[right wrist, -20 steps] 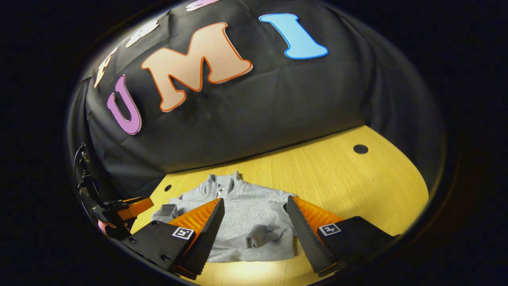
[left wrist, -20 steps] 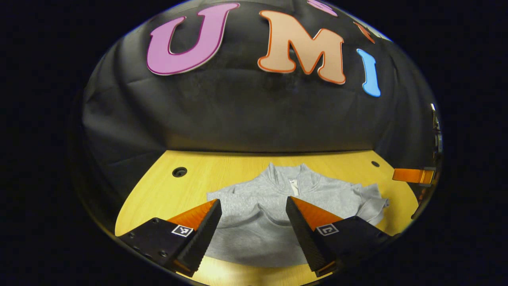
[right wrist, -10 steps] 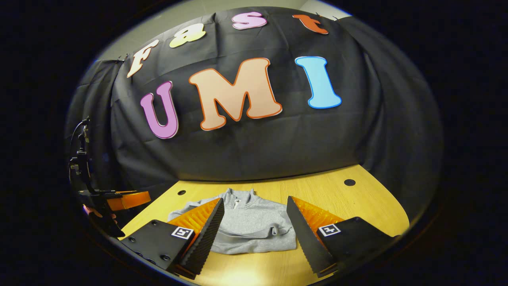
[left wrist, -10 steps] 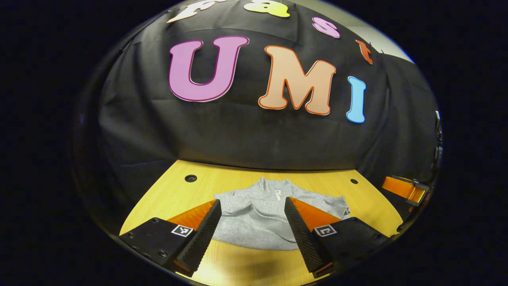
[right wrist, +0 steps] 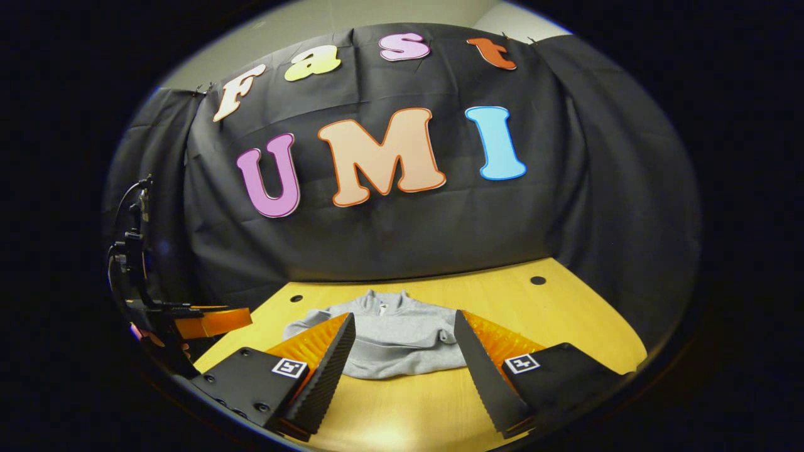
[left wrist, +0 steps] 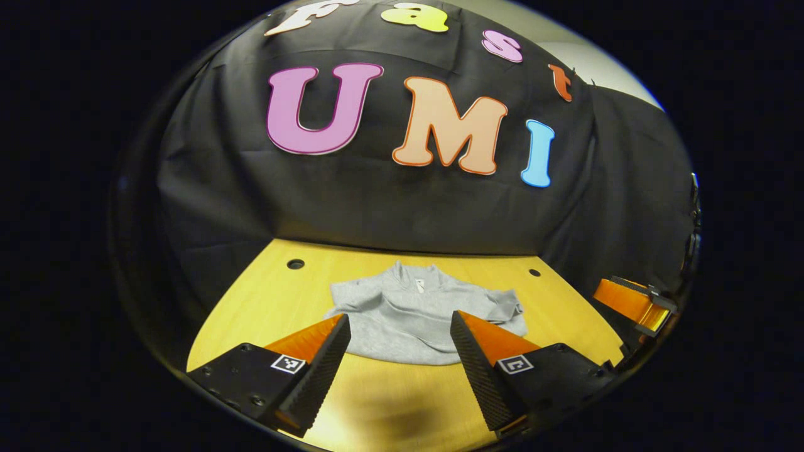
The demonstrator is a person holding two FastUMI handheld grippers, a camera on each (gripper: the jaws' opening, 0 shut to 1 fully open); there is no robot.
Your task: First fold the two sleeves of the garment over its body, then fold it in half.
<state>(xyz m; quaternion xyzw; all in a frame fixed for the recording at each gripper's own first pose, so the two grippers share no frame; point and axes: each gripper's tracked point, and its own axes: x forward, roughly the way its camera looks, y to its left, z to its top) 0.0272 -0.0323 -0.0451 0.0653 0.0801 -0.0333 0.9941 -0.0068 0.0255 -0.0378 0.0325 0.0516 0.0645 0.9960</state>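
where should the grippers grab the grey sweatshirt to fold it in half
Probably the near hem of the grey sweatshirt, one corner per gripper, coming in low from the near table edge. Its sleeves seem already folded in and the collar points away, so lifting the hem toward the collar halves it.

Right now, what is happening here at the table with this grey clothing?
A person holds a hand-held gripper in each hand above a wooden table. A grey garment lies on the table as a compact bundle, collar toward the black wall, with its sleeves folded in over its body. The left hand-held gripper and the right hand-held gripper are both open, hold nothing, and sit apart from the garment on its near side. The folding looks finished or nearly finished.
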